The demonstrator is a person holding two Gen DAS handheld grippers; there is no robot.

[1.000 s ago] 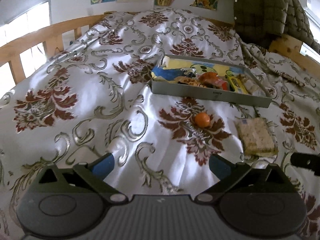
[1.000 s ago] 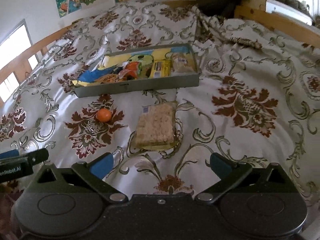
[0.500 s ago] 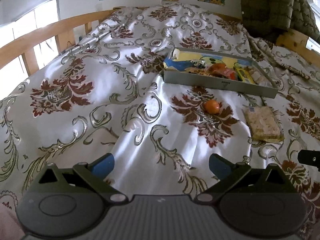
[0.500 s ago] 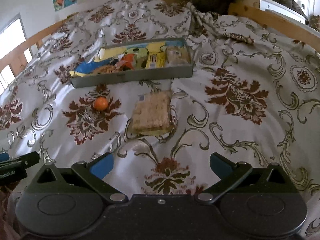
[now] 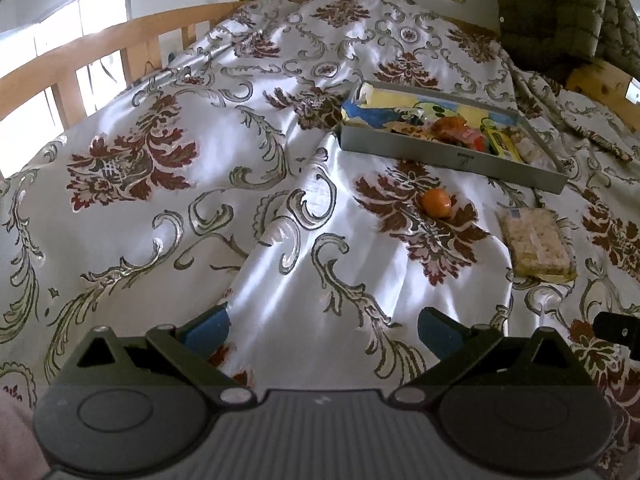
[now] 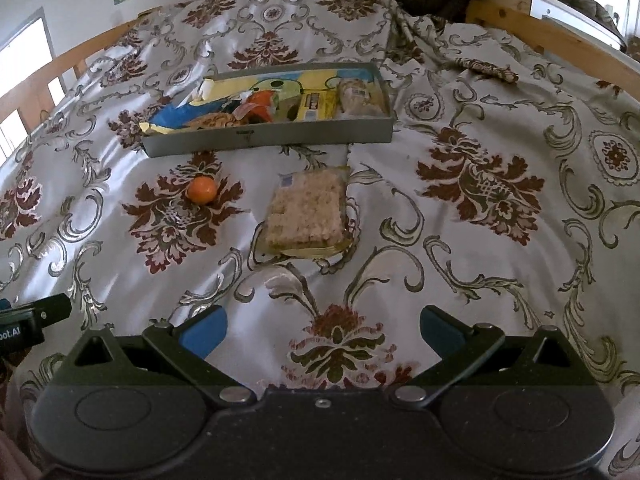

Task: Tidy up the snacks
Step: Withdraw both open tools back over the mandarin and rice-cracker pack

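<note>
Lettering "oot.AI" shows on the left gripper beside the bedspread.

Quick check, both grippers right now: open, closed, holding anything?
Left gripper: open, empty, above the bedspread.
Right gripper: open, empty, short of the rice cracker pack.

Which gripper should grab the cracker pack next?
Right. The cracker pack lies nearly straight ahead of the open right gripper. From the open left gripper it sits far off to the side; the orange suits left better.
</note>
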